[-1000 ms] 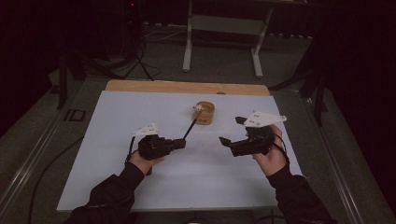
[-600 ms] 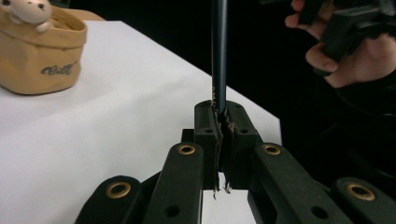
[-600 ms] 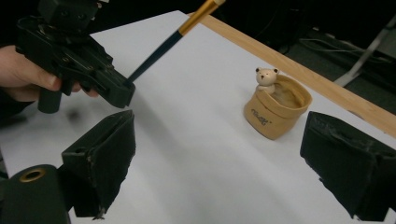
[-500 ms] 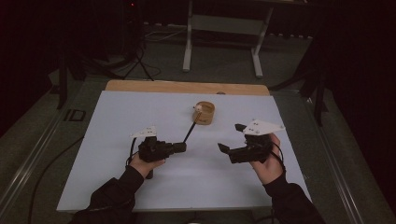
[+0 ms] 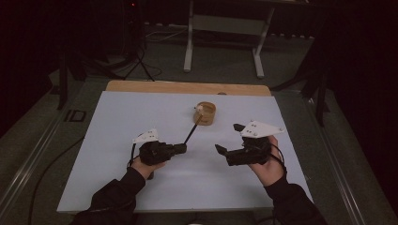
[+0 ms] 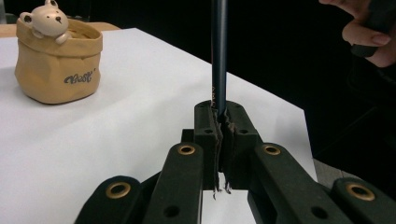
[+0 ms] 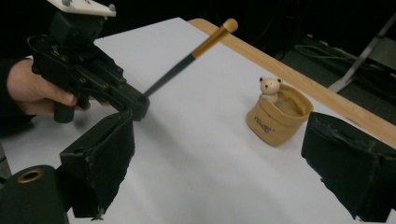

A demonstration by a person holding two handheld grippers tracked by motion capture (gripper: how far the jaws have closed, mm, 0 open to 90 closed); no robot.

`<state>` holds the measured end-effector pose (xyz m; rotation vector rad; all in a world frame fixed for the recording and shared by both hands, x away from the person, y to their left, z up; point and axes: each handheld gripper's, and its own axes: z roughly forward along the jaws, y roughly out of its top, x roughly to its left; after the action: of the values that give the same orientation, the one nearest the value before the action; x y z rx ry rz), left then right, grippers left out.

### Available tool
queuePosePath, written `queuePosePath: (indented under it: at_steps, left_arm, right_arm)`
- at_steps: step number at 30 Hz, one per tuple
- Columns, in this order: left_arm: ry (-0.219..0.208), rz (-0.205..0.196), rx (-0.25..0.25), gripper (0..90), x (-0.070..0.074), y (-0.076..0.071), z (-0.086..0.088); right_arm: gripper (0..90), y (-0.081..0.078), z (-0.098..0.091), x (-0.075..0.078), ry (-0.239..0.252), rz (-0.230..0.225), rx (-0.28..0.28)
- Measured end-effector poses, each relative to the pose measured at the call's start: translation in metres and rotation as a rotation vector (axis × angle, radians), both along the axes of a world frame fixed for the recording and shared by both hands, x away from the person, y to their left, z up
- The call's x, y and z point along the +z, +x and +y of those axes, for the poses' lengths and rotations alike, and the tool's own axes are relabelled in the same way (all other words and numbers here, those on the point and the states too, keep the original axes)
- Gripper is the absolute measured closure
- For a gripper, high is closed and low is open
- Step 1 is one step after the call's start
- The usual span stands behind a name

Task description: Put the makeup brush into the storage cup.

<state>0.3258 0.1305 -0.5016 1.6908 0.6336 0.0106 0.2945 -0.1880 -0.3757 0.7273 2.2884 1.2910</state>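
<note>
A dark stick (image 6: 219, 51) with a tan end is clamped between the closed jaws of the left gripper (image 6: 219, 128), pointing toward the tan pot (image 5: 205, 113) on the white table (image 5: 117, 122). The right gripper (image 7: 219, 163) is held wide open, empty, near the pot.

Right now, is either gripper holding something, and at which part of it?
The left gripper is shut on the dark lower end of a pen; its tan end points away. The right gripper is open, holding nothing.
</note>
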Motion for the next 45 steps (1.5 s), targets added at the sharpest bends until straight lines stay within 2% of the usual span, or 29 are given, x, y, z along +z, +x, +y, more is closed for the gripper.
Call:
queuePosePath:
  at_steps: [8, 12, 18, 24, 36, 41, 45]
  left_arm:
    - [0.008, -0.007, 0.007, 86.1, 0.001, 0.0, 0.0]
    - [0.008, -0.011, 0.01, 86.1, 0.001, -0.001, -0.001]
    - [0.006, -0.015, 0.014, 86.1, 0.002, -0.001, 0.0]
    - [0.001, -0.014, 0.016, 86.0, 0.003, -0.001, 0.001]
    - [0.007, -0.016, 0.019, 86.0, 0.002, -0.001, 0.0]
    - [0.0, -0.011, 0.016, 86.0, 0.003, -0.002, 0.0]
    - [0.002, -0.007, 0.011, 86.1, 0.003, -0.002, 0.0]
  right_arm:
    - [9.7, -0.002, 0.013, 0.011, 0.012, -0.013, -0.004]
    - [9.8, -0.004, 0.021, 0.017, 0.044, -0.014, -0.015]
    - [10.2, -0.002, 0.03, 0.026, 0.091, -0.028, -0.069]
    - [13.8, 0.002, 0.035, 0.03, 0.142, 0.025, -0.121]
    - [22.7, 0.012, 0.042, 0.031, 0.199, 0.104, -0.195]
    - [27.6, 0.018, 0.047, 0.03, 0.235, 0.162, -0.223]
    - [33.2, 0.025, 0.051, 0.025, 0.255, 0.232, -0.237]
